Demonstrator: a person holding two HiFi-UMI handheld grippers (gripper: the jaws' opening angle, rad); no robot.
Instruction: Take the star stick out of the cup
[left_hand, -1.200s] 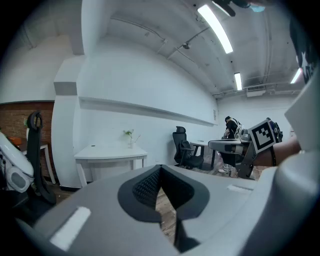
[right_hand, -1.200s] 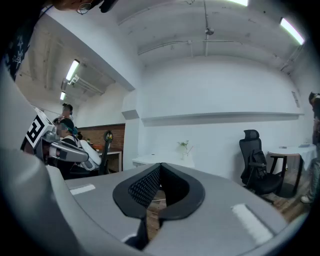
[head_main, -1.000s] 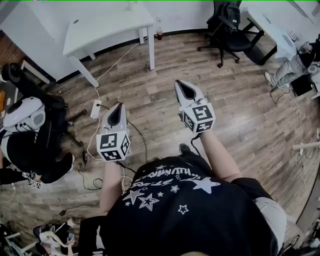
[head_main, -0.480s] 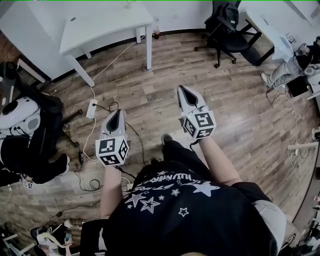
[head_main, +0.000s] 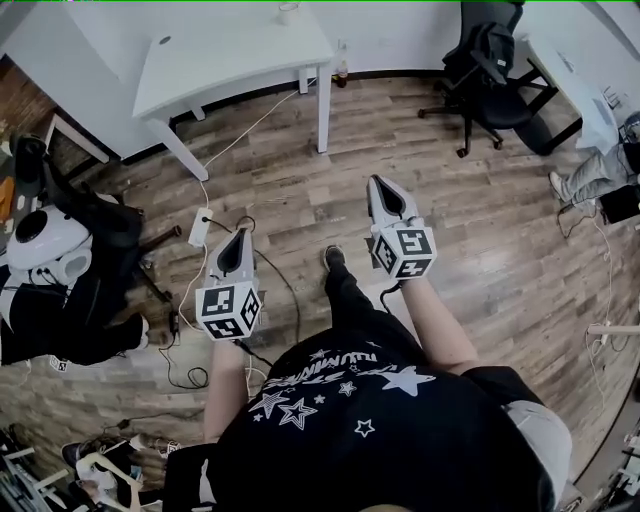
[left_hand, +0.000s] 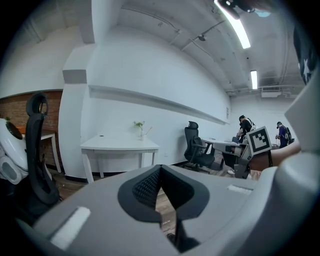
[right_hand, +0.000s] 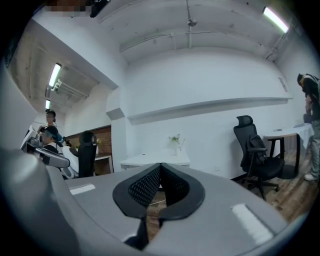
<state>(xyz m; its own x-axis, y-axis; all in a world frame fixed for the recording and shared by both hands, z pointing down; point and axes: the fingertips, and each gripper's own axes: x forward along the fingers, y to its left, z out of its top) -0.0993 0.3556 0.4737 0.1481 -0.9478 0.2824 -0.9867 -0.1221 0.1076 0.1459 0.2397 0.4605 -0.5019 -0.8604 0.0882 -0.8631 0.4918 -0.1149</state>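
Observation:
A small cup (head_main: 288, 12) stands at the far edge of the white table (head_main: 230, 55), well ahead of both grippers. In the left gripper view the cup (left_hand: 141, 132) holds a green sprig and a thin stick; no star can be made out at this distance. It also shows small in the right gripper view, cup (right_hand: 176, 143) on the table (right_hand: 155, 160). My left gripper (head_main: 238, 236) and right gripper (head_main: 381, 184) hang over the wooden floor, both shut with nothing between the jaws.
A black office chair (head_main: 490, 70) stands at the back right. A power strip (head_main: 199, 230) and cables lie on the floor ahead of the left gripper. A dark chair with a white helmet-like object (head_main: 45, 240) is at left. A person (head_main: 600, 170) sits at right.
The person has stepped forward, one foot now ahead between the grippers. The table and chair have shifted right in the head view. Both grippers stay shut.

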